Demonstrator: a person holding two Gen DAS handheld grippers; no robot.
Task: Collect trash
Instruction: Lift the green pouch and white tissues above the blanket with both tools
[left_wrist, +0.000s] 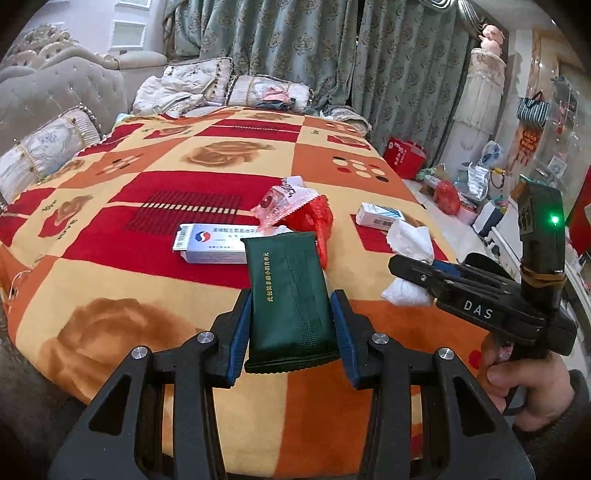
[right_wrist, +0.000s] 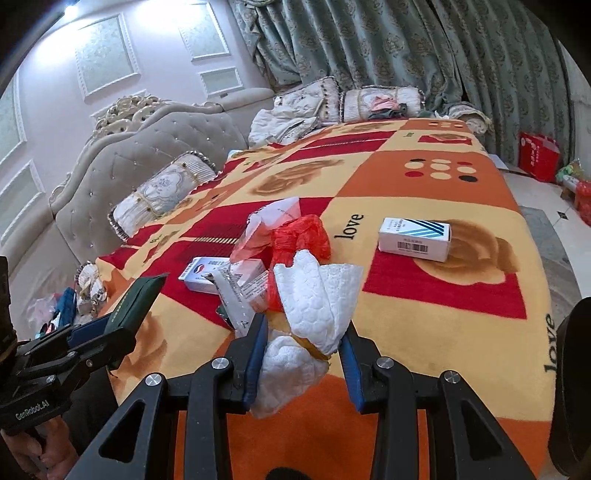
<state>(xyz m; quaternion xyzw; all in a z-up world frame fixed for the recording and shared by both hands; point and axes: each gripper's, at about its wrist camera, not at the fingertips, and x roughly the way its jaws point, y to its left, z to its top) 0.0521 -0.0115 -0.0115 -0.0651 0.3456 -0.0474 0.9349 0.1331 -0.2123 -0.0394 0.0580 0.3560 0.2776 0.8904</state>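
Observation:
My left gripper (left_wrist: 291, 308) is shut on a dark green packet (left_wrist: 288, 288), held upright above the patterned blanket (left_wrist: 110, 280); the right wrist view shows that gripper (right_wrist: 110, 326) and the packet (right_wrist: 136, 299) at the lower left. A crumpled white tissue (right_wrist: 317, 295) sits between the blue pads of my right gripper (right_wrist: 306, 326), which is shut on it. From the left wrist view the right gripper (left_wrist: 397, 264) and the tissue (left_wrist: 410, 240) are at the right, with a hand on the handle. A white-blue box (left_wrist: 214, 243), a red plastic bag (left_wrist: 314, 218), a clear pink wrapper (left_wrist: 280, 203) and a striped box (left_wrist: 378, 216) lie on the blanket.
A tufted headboard (right_wrist: 147, 147) and pillows (right_wrist: 162, 195) line the left side of the bed. Green curtains (left_wrist: 332, 55) hang behind it. A red bag (left_wrist: 404, 155) and loose clutter (left_wrist: 461, 184) stand on the floor to the right of the bed.

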